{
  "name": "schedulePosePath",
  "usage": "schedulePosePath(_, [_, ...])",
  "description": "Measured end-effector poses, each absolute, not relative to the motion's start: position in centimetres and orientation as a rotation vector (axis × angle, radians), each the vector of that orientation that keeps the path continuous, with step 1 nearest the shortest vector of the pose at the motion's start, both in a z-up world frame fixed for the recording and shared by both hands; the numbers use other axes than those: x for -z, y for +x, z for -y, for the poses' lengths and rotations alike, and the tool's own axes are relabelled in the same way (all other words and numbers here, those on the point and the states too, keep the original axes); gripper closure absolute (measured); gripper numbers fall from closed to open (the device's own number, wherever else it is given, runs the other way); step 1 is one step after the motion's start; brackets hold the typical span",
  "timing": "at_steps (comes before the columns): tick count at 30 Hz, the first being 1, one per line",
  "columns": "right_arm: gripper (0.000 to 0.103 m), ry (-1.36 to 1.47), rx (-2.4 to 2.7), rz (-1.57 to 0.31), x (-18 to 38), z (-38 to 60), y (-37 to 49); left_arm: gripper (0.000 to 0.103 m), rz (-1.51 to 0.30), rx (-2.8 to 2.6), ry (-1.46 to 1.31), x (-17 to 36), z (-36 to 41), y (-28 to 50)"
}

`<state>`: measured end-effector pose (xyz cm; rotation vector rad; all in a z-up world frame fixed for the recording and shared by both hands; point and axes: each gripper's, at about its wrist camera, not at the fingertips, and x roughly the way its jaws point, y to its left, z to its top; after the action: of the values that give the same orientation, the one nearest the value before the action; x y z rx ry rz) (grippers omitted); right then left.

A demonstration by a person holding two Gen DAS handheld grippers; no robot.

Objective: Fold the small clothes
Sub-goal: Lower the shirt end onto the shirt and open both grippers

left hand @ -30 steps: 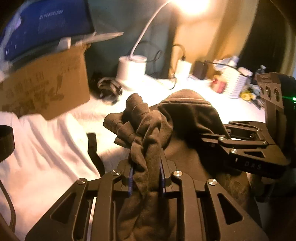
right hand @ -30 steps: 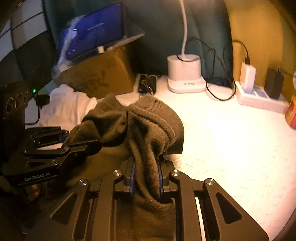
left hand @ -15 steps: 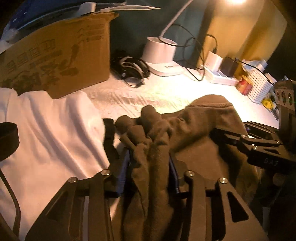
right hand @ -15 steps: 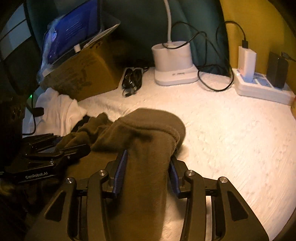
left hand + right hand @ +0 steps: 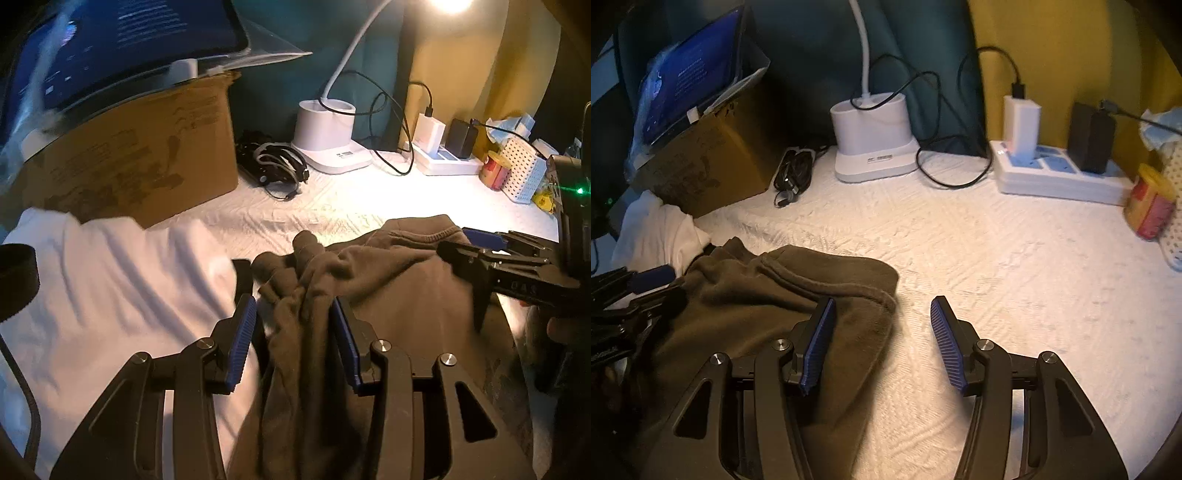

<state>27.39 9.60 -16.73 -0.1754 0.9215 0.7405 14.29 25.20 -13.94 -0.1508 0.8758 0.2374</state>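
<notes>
The dark olive-brown fleece garment [image 5: 768,306] lies crumpled on the white textured tablecloth [image 5: 997,280], its hemmed edge towards the lamp. A bunched ridge of it rises between the blue-padded fingers of the left gripper [image 5: 293,332], whose jaws stand apart, the cloth loose between them. The right gripper [image 5: 882,336] is spread wide, gripping nothing, its left pad over the garment's edge. A white cloth [image 5: 110,280] lies beside the garment, below a brown cardboard box [image 5: 136,162]. A white lamp base [image 5: 873,147] stands behind.
</notes>
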Motion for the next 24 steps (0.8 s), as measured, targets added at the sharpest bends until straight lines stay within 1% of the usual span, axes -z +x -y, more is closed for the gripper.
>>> schedulePosePath(12, [0.047, -0.210, -0.683, -0.891, 14.3, -7.1, 22.5, 0.061, -0.838, -0.218, -0.186, 12.9, -23.7, 9.9])
schedulePosePath(24, [0.047, -0.217, -0.678, -0.862, 12.3, -3.6, 17.4, 0.061, -0.790, -0.212, -0.170, 11.4, -20.1, 5.9])
